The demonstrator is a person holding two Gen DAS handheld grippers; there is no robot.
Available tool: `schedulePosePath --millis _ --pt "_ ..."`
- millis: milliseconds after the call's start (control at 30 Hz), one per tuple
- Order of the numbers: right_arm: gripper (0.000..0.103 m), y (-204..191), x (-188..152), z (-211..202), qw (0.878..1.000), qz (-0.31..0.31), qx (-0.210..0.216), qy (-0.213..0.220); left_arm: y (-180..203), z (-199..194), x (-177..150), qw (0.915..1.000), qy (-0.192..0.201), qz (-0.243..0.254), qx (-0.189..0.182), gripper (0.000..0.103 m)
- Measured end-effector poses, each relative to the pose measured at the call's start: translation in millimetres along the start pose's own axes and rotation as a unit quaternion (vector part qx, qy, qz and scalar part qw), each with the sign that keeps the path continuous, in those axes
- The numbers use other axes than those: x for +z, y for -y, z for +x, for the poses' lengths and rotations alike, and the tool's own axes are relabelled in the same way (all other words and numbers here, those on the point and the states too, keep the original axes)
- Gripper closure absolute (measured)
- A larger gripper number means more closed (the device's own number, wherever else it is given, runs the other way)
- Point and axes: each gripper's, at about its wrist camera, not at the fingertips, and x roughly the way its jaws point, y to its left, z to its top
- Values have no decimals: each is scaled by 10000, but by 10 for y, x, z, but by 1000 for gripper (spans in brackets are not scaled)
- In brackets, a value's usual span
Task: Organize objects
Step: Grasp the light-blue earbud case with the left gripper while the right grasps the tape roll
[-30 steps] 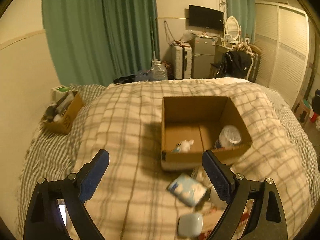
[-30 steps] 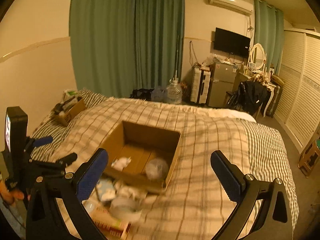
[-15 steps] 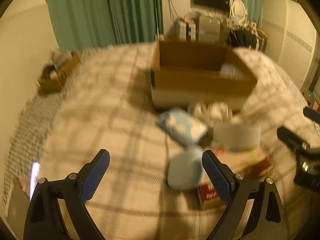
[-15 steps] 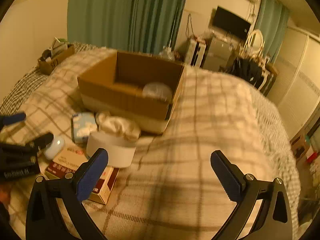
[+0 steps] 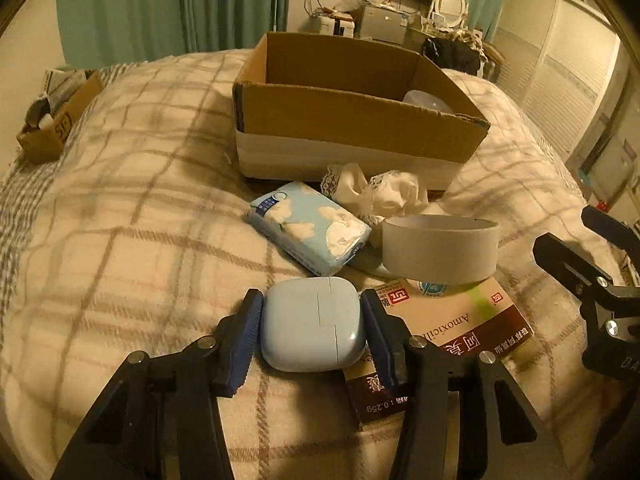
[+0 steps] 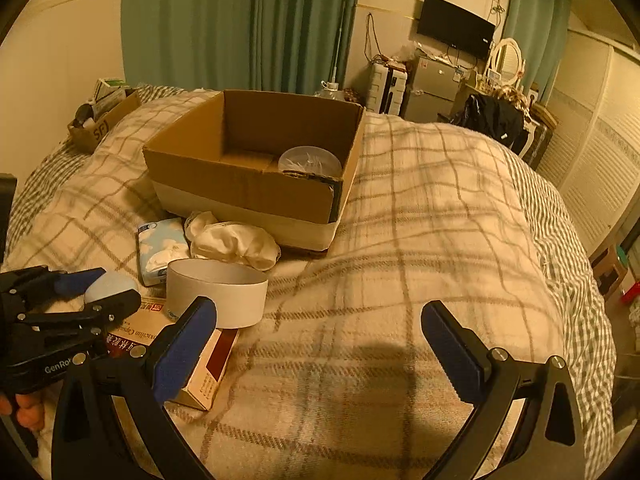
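While the left claw (image 5: 312, 328) clamps a pale blue case (image 5: 314, 328) between its blue pads (image 5: 246, 330), the case rests on the checked blanket (image 5: 120, 248) of the bed, its right edge just beside a medicine box (image 5: 460, 340) printed with "Amoxicillin". In the left wrist view, from left to right: a small carton (image 5: 52, 124) of oddments sits at the far left edge of the bed, well apart from the rest; a tissue pack (image 5: 308, 226) with a cloud print lies tilted just beyond the case; a crumpled white cloth (image 5: 380, 192) with lace trim lies between the pack and the large cardboard box (image 5: 352, 120); a white ring (image 5: 440, 248) stands upright on the far end of the medicine box. Inside the large box, at its right end, a clear lidded tub (image 5: 426, 100) shows above the near wall. The right claw (image 5: 592, 264) enters at the right edge of this view.

In the right wrist view, the left claw (image 6: 94, 292) appears at the left with the case (image 6: 108, 286) between its fingers. To its right lie the tissue pack (image 6: 160, 250), the cloth (image 6: 234, 242), the ring (image 6: 218, 292) and the medicine box (image 6: 188, 360), all in front of the large box (image 6: 256, 168), which holds the tub (image 6: 310, 162). The right claw (image 6: 320, 344) hangs above bare blanket (image 6: 420, 220) with its fingers spread wide, grasping nothing; its left pad (image 6: 184, 348) overlaps the medicine box in the picture.
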Motion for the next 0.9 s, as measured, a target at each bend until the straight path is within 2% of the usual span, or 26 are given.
schedulePosePath --millis 67,167,300,500,567,767,833,867,900 --pt "0 -10 18 -17 10000 -25 78 -4 28 -50 -3 9999 40 46 89 53" --pt "0 -38 79 -38 9987 -52 505 -65 27 -132 27 9996 147 82 229 53" --pt "0 -150 173 95 9951 -43 920 -369 -38 -206 119 9978 341 122 550 53" --pt "1 -376 232 459 9902 -284 981 -955 -212 -218 184 9952 444 7 873 53" --pt "1 -434 249 559 9865 -310 1151 -1126 -270 -193 207 9959 385 -63 816 53" --pt "1 -557 266 855 9825 -363 1129 -1439 -331 -156 188 9967 352 -143 715 53" --pt "6 -543 240 893 9816 -293 1183 -1468 -317 -136 174 9972 299 -134 669 53" --pt "15 -526 225 875 9820 -244 1208 -1430 -310 -135 169 9973 293 -134 653 53" --pt "20 -516 224 857 9827 -229 1191 -1398 -306 -143 167 9973 307 -137 649 53"
